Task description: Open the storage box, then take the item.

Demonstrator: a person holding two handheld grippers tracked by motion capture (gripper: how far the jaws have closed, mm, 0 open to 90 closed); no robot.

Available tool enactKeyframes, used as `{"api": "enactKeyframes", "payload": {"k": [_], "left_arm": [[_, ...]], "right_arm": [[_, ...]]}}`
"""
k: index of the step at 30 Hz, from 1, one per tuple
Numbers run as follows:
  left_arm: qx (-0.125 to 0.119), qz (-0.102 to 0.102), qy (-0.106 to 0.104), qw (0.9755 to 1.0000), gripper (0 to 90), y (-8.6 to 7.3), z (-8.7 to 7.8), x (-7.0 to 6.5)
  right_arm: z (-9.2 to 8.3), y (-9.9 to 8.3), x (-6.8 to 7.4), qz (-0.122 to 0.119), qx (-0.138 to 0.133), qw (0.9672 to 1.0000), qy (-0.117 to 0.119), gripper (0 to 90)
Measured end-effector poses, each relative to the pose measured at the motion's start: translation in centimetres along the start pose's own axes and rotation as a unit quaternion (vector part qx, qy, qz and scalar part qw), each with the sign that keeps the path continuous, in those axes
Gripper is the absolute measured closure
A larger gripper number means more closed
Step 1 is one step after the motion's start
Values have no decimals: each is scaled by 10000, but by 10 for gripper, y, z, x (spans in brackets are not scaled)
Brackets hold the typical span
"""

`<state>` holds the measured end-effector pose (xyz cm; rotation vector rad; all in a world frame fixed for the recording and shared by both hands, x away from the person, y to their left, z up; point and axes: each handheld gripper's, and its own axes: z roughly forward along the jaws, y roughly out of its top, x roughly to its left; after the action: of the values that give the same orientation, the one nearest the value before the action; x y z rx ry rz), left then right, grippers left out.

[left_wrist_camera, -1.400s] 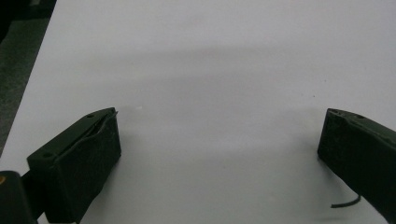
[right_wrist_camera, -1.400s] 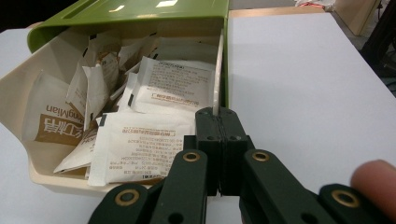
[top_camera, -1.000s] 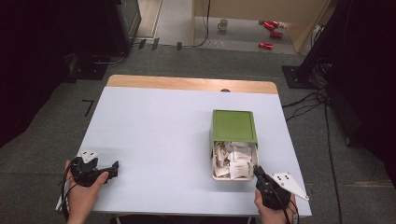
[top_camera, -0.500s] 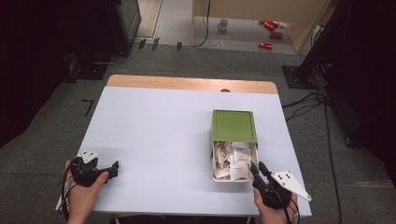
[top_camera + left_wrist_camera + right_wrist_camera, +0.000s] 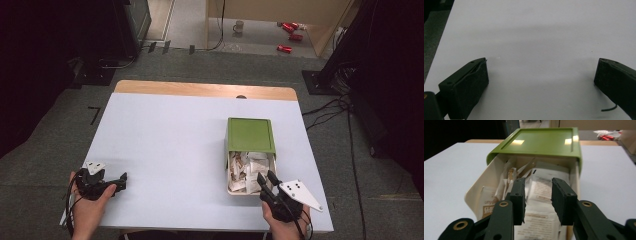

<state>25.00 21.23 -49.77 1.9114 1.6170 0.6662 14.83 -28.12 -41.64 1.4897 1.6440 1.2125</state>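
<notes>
On the right half of the white table (image 5: 165,150) stands a cream box (image 5: 477,192) with a green lid (image 5: 250,134) slid back toward the far side, so its near part is uncovered. In that uncovered part lie white paper packets (image 5: 541,192), some printed in brown, piled loosely and crumpled against each other. The lid is flat and glossy with rounded corners and a shallow raised rim.

The right gripper (image 5: 264,181) hangs over the near end of the box, pointing into it. Its 2 jaws have just been opening and stand partly apart above the packets, with nothing pinched between them.

The left gripper (image 5: 120,181) rests at the near left corner of the table, well away from the box, its jaws spread wide over bare tabletop.
</notes>
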Motion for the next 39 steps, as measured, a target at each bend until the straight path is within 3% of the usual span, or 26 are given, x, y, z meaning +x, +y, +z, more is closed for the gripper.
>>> {"api": "enactKeyframes", "payload": {"k": [6,13,20,24,29,34,39], "left_arm": [[5,0,-2,10000,0,0,0,0],[6,0,-1,10000,0,0,0,0],[9,1,0,10000,0,0,0,0],[4,-1,0,10000,0,0,0,0],[4,-2,-1,10000,0,0,0,0],[6,-2,-2,10000,0,0,0,0],[7,-1,-1,10000,0,0,0,0]], "right_arm": [[11,-12,13,-1,307,9995,-35,521],[20,-24,25,-160,534,9984,-82,485],[27,-34,30,-311,665,9959,-538,483],[27,-36,30,-377,673,9948,-663,518],[24,-35,27,-346,583,9960,-577,542],[17,-32,22,-265,368,9974,-566,551],[9,-29,18,-211,183,9977,-622,624]]}}
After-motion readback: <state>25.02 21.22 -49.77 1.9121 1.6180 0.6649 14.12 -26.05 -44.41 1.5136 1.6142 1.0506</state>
